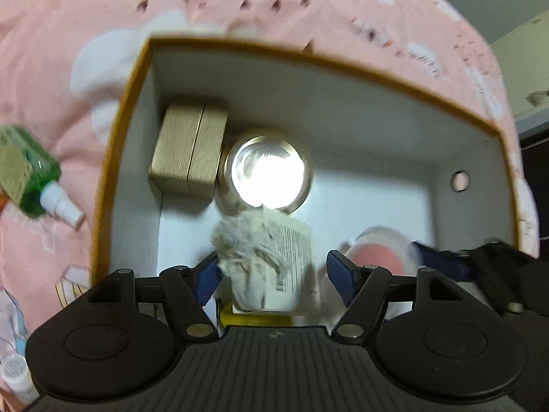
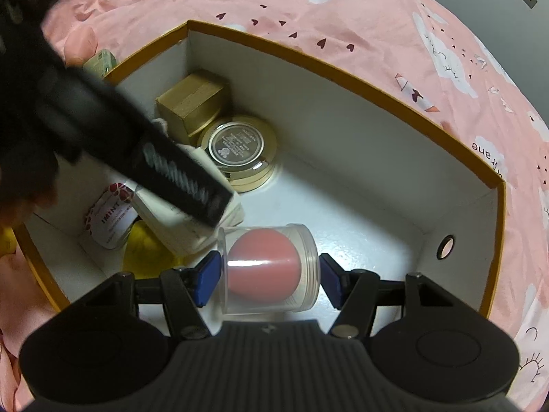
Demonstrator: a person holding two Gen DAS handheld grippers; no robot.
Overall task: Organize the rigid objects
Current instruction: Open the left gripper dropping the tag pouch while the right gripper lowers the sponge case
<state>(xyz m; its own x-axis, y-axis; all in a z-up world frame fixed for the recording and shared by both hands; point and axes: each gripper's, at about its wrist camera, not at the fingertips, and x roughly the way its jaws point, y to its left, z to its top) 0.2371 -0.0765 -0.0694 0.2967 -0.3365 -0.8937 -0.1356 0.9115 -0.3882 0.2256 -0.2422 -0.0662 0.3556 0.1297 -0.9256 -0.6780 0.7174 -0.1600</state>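
Right tongs [image 2: 269, 274] flank a clear cylindrical case [image 2: 271, 267], unclamped; left tongs [image 1: 272, 274] apart around torn white carton [image 1: 271, 261].

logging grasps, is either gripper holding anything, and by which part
Right gripper brackets the clear case with the pink sponge across its sides; contact unclear. Left gripper is open around a white carton.

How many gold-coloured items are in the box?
2: a gold rectangular case in the far-left corner, and a round gold-rimmed jar touching it. Others may be hidden under the left hand-held gripper.
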